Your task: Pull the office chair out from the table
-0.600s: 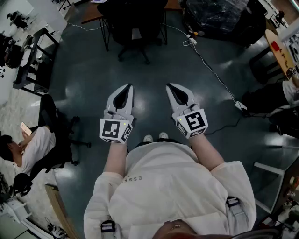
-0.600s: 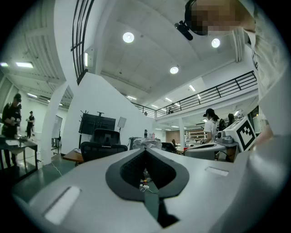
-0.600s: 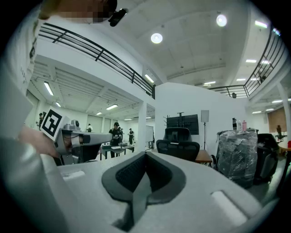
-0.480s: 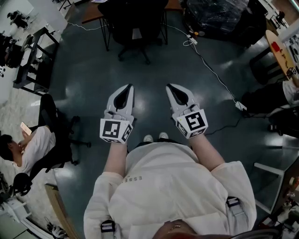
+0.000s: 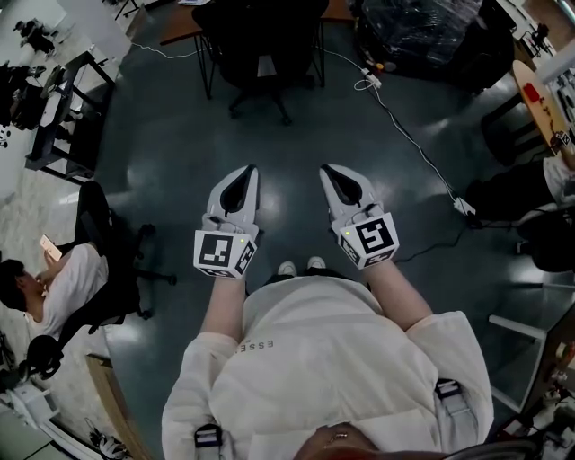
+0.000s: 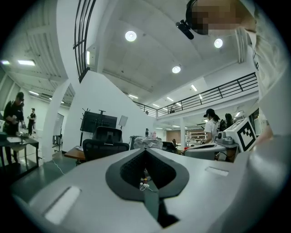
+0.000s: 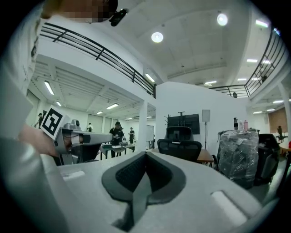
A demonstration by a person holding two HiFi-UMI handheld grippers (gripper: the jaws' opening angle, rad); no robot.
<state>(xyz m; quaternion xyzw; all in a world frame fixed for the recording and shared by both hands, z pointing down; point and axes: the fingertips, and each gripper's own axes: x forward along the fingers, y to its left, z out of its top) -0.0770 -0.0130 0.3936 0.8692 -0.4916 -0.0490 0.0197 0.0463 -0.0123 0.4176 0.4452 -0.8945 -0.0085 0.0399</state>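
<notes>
Head view, looking steeply down: a person in a soft cream top stands on a dark, glossy floor (image 5: 162,171) with a gripper in each hand. The left gripper (image 5: 244,171) and right gripper (image 5: 327,170) are smooth pale-grey shells. Each tapers to a point, has a dark teardrop-shaped hollow, and carries a white cube printed with black squares at its rear. Both point toward the office chair (image 5: 260,49), which is black, stands on a star-shaped base, and is well apart from both tips. The chair is tucked in under the brown-edged table (image 5: 177,32). A thin white cable (image 5: 409,139) runs across the floor to the right of the chair, and a bundle (image 5: 413,27) wrapped in shiny plastic also stands to the chair's right.

Left gripper view: only the gripper views show the chair upright, with its headrest and curved back. A dark screen (image 6: 98,121) on a stand rises behind the chair. The gripper's textured black pads meet in a closed seam, clenched on nothing. The other gripper shows to the right of the chair.

Right gripper view: the chair sits ahead beyond the tip, and the crinkled film of the bundle to its right is plain. These jaws are also pressed together, empty and touching nothing.
</notes>
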